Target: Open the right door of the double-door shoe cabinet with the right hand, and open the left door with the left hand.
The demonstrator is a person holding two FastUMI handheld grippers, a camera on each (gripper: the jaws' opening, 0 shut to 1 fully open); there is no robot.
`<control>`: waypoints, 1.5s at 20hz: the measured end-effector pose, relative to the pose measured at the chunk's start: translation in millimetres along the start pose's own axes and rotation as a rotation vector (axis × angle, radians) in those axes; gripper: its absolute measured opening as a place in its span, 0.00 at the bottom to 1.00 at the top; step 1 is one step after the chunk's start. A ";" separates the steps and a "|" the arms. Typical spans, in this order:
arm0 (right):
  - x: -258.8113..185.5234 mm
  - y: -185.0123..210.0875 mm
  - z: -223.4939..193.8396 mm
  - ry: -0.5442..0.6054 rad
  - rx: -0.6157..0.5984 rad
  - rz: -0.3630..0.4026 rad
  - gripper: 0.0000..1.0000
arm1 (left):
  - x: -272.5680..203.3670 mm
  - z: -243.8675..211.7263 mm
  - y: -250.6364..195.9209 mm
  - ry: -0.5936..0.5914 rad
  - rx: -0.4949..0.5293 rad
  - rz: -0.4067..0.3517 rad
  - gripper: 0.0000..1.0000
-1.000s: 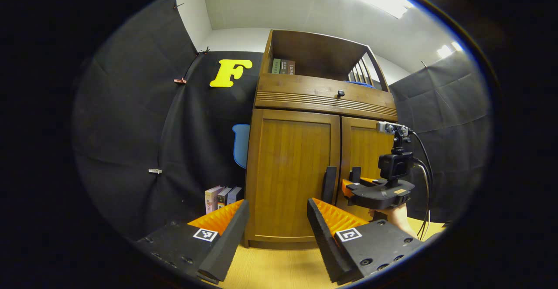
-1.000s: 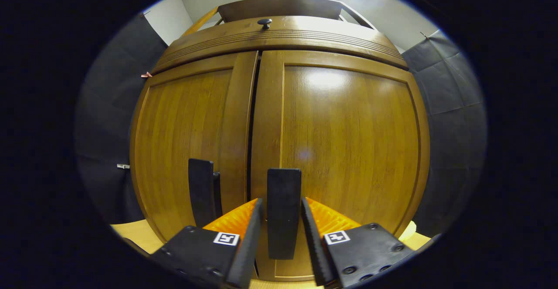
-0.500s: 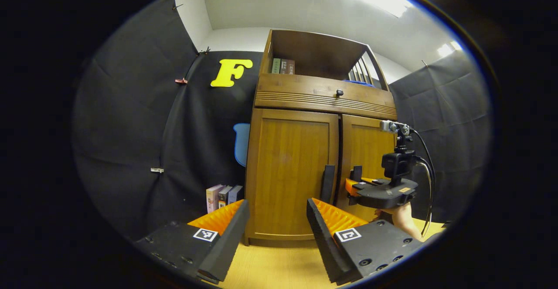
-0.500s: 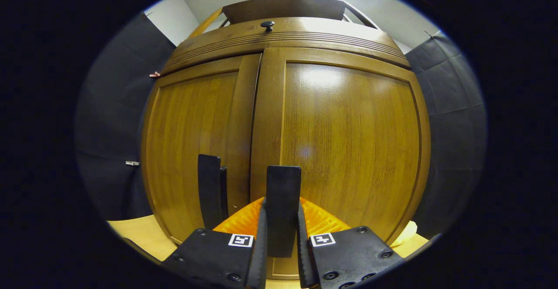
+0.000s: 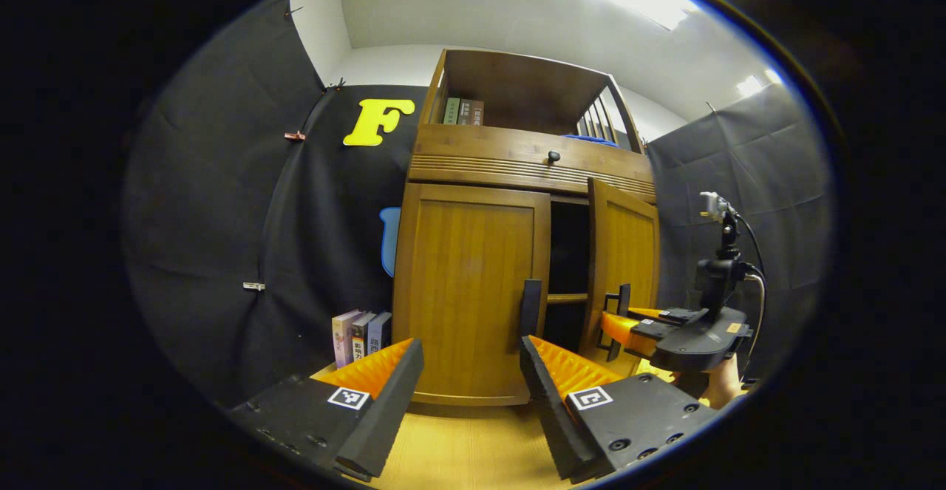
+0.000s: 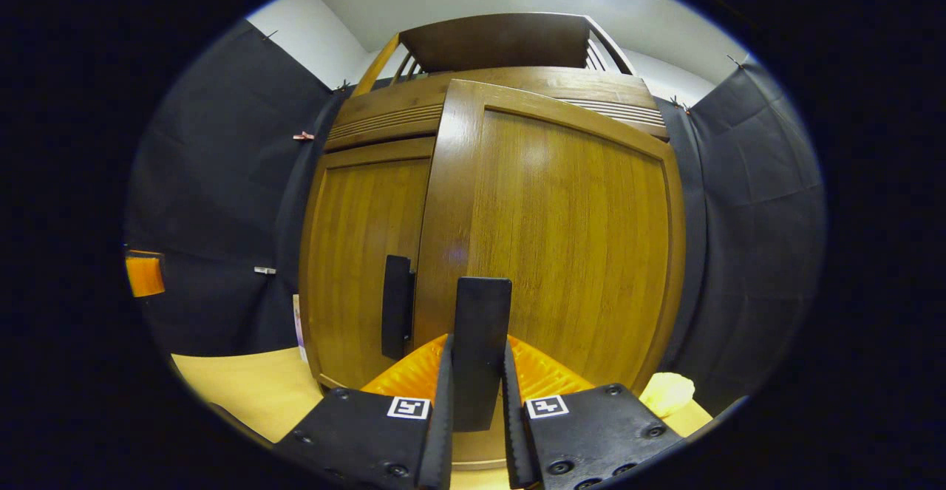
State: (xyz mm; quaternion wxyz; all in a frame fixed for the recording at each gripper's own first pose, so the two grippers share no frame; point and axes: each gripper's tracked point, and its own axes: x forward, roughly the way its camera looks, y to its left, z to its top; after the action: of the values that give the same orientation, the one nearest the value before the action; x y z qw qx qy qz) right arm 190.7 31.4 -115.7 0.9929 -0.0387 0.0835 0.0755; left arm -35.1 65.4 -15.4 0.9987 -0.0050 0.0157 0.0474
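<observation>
The wooden shoe cabinet (image 5: 517,165) stands ahead. Its left door (image 5: 473,290) is closed, with a black upright handle (image 5: 529,307) at its inner edge. The right door (image 5: 628,253) is swung partly out, baring a dark interior (image 5: 567,253). My right gripper (image 6: 477,372) is shut on the right door's black handle (image 6: 482,327), both fingers pressing its sides. In the left gripper view the right gripper (image 5: 617,321) is seen at that handle, held by a hand (image 5: 720,386). My left gripper (image 5: 465,361) is open, short of the left door, nothing between its fingers.
Several books (image 5: 358,331) stand on the floor left of the cabinet. A drawer with a dark knob (image 5: 553,156) and an open shelf holding books (image 5: 462,111) sit above the doors. A shelf board (image 5: 565,298) crosses the interior. A pale yellow lump (image 6: 665,394) lies at the cabinet's right foot.
The right gripper closed on the right door's handle and has drawn the door outward, opening a gap. The left gripper stayed open and drifted slightly.
</observation>
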 end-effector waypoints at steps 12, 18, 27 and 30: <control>-24.0 -12.3 -0.3 0.006 -0.036 0.010 0.33 | 3.3 1.0 -30.7 0.000 -0.006 -0.075 0.87; -32.9 -23.9 2.4 0.004 -0.047 -0.022 0.28 | 2.7 6.5 -28.4 -0.026 -0.028 -0.056 0.78; -57.9 -64.2 1.8 0.025 -0.092 -0.133 0.27 | 9.6 -2.4 -44.2 -0.005 -0.037 -0.085 0.83; -65.6 -81.2 0.3 0.028 -0.093 -0.179 0.27 | 13.8 -2.4 -51.9 -0.007 -0.030 -0.098 0.79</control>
State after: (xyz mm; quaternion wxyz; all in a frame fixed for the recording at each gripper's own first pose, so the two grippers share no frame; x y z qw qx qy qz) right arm 139.6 -58.0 -99.0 0.9915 -0.0933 0.0899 -0.0102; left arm -16.6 15.0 -17.8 0.9997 -0.0207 0.0114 -0.0015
